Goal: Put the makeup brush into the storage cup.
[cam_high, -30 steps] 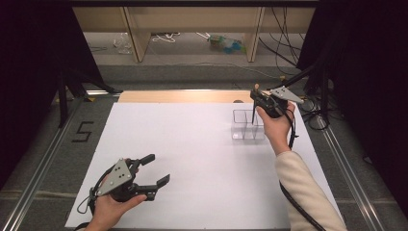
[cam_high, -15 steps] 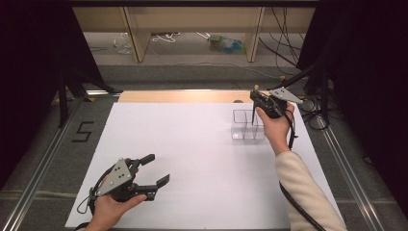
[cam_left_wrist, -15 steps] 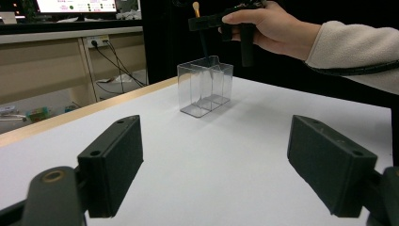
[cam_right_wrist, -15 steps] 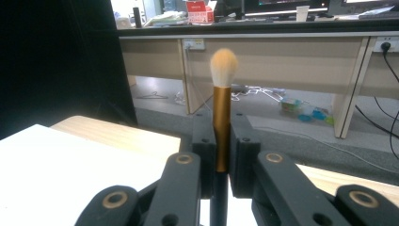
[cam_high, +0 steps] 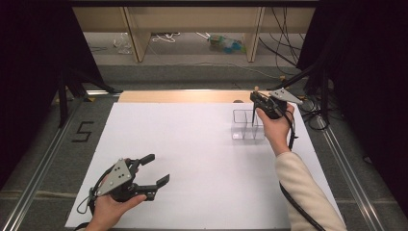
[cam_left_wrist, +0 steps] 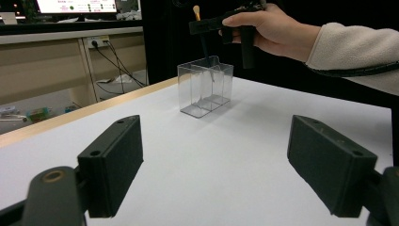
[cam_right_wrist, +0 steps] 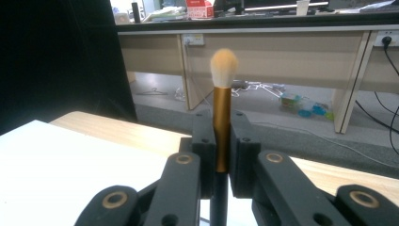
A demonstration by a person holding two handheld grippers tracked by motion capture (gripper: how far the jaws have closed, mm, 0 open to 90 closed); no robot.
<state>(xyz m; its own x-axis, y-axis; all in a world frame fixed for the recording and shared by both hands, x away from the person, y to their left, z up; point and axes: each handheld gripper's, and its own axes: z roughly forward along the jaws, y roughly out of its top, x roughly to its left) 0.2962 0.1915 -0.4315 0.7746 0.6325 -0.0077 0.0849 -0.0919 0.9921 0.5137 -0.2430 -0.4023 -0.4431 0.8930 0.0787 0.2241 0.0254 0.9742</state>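
My right gripper (cam_high: 257,99) is at the far right of the white table, shut on a makeup brush (cam_right_wrist: 222,117) that has a gold ferrule, pale bristles on top and a black handle. The brush (cam_high: 253,115) stands upright, and its handle end reaches down into a clear plastic divided box (cam_high: 245,127). In the left gripper view the box (cam_left_wrist: 205,89) shows with the brush (cam_left_wrist: 205,47) in it, under the right gripper (cam_left_wrist: 214,23). My left gripper (cam_high: 158,168) is held low at the near left, open, with nothing between its jaws (cam_left_wrist: 221,165).
A white sheet (cam_high: 192,144) covers the table, with a wooden strip (cam_high: 183,96) along its far edge. Metal rails (cam_high: 43,168) run along both sides, and a "5" mark (cam_high: 82,131) lies to the left. Shelving legs and cables (cam_high: 288,62) stand beyond the table.
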